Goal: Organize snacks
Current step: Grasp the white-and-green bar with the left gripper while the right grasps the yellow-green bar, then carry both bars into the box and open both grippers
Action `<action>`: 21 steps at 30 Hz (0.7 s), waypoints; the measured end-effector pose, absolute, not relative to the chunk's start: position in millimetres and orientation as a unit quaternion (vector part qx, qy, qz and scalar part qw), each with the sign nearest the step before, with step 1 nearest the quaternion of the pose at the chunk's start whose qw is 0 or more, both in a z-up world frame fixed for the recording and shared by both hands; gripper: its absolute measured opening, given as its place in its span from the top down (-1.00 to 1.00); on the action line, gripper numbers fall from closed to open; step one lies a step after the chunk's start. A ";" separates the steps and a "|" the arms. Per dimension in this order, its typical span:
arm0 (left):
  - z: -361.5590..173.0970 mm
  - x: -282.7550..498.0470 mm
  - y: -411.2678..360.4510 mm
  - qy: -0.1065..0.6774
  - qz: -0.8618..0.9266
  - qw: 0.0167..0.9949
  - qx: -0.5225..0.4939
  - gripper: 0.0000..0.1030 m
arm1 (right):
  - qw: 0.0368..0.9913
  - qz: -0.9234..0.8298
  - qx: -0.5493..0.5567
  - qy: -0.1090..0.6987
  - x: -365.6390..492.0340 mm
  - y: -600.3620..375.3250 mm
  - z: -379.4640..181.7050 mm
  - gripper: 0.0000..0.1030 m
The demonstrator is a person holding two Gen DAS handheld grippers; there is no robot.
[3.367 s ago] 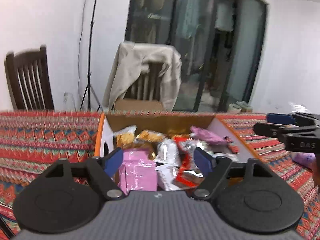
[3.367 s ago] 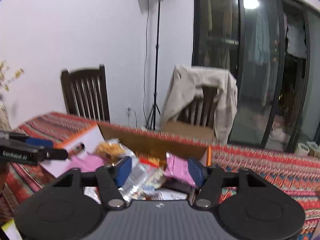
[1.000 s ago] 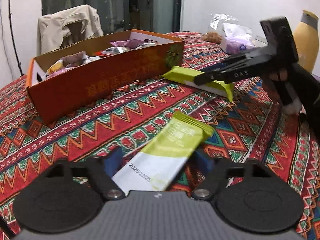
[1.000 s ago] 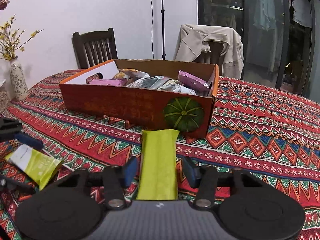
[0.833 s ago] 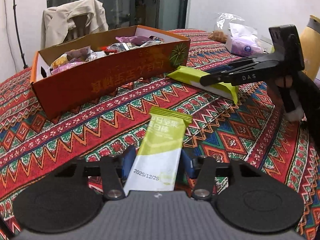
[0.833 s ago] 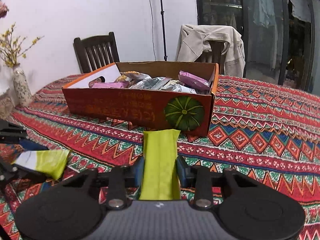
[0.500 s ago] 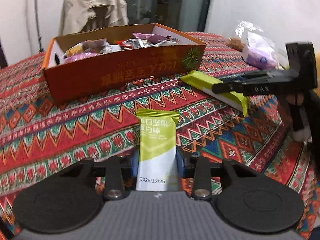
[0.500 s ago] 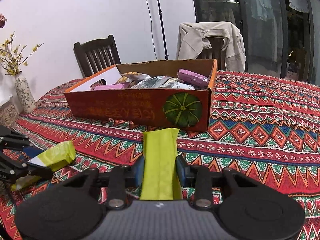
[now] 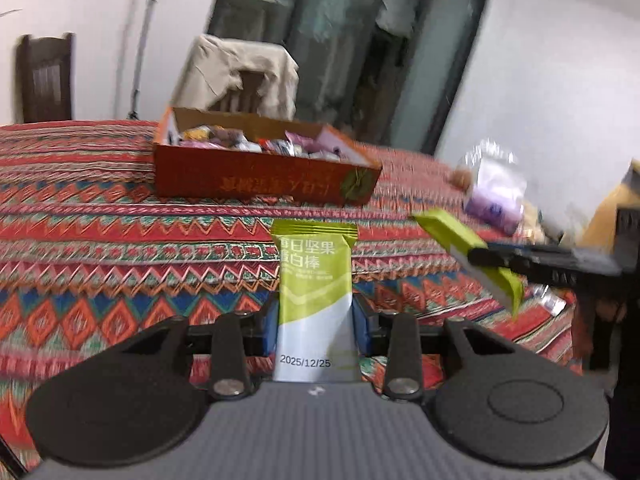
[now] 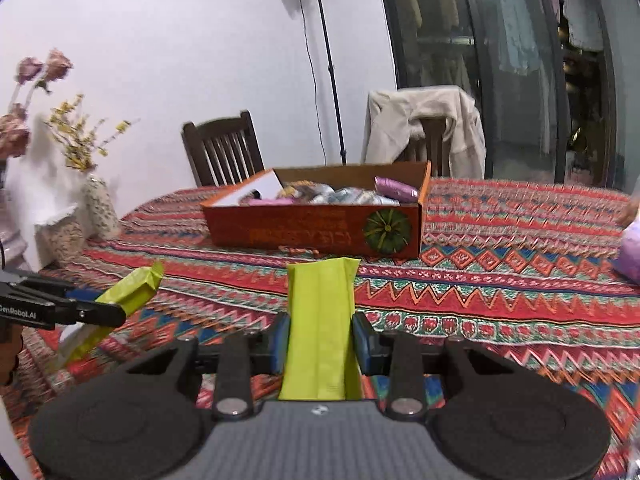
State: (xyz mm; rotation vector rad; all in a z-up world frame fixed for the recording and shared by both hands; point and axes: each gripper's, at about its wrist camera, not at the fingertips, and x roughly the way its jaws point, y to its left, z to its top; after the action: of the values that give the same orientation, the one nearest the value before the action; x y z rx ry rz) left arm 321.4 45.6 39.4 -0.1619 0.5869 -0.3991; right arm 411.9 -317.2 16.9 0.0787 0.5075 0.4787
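Both claws [image 9: 316, 322] lifted two bars [image 9: 314, 280].

Your left gripper [image 9: 316, 322] and right gripper [image 10: 320, 338] look alike: ribbed grey housing, two black round discs, black linkage arms with silver screws behind blue-padded fingers [image 10: 279, 338]; white "GenRobot.AI" lettering marks one side.

White walls, dark glass doors [image 10: 500, 80], wooden chairs [image 10: 222, 148], a lamp stand [image 10: 320, 40], patterned tablecloth [image 10: 500, 280].
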 end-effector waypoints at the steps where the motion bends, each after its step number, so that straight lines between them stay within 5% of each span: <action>1: 39.9 310.8 46.1 0.279 -0.189 0.938 -0.086 0.29 | 0.940 0.235 0.041 0.244 401.3 -317.6 20.1 0.37; 12: 48.4 314.8 51.4 0.263 -0.195 0.940 -0.100 0.29 | 0.936 0.249 0.055 0.242 370.4 -305.4 20.2 0.37; 21: 115.3 411.9 57.0 0.211 -0.233 0.946 -0.078 0.29 | 0.938 0.272 0.040 0.212 432.8 -286.9 61.0 0.36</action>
State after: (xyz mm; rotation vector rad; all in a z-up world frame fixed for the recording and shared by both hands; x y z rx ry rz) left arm 411.9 57.0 115.3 -0.1594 0.4303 -0.4746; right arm 432.8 -286.9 61.0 0.0809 0.4334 0.5558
